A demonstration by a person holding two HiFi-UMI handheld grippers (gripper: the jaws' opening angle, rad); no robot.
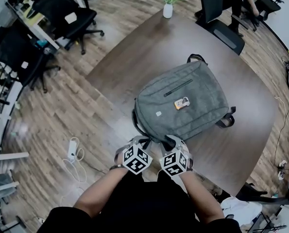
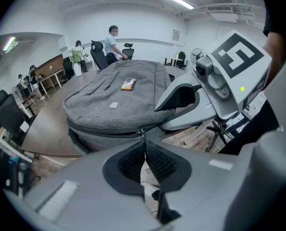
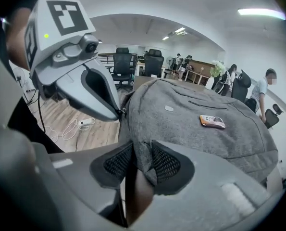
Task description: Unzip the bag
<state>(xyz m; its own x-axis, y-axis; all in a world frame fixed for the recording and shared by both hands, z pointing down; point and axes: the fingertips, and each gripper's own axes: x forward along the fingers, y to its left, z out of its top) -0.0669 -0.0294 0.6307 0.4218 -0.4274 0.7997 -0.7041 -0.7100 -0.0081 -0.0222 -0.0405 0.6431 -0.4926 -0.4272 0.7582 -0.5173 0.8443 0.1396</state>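
A grey backpack [image 1: 183,101] lies flat on the dark table [image 1: 134,67], its closed zipper [image 2: 104,133] running along the near side. My left gripper [image 1: 143,141] is at the bag's near corner. In the left gripper view its jaws [image 2: 143,143] are shut on the small metal zipper pull [image 2: 142,132]. Just to its right, my right gripper [image 1: 172,140] is shut on a fold of the bag's grey fabric [image 3: 143,160] next to the zipper. An orange tag [image 1: 182,103] lies on top of the bag.
A white vase with flowers [image 1: 168,4] stands at the table's far edge. Office chairs [image 1: 66,18] [image 1: 222,28] surround the table. A power strip and cables [image 1: 72,149] lie on the wooden floor to the left. A person stands at the far right.
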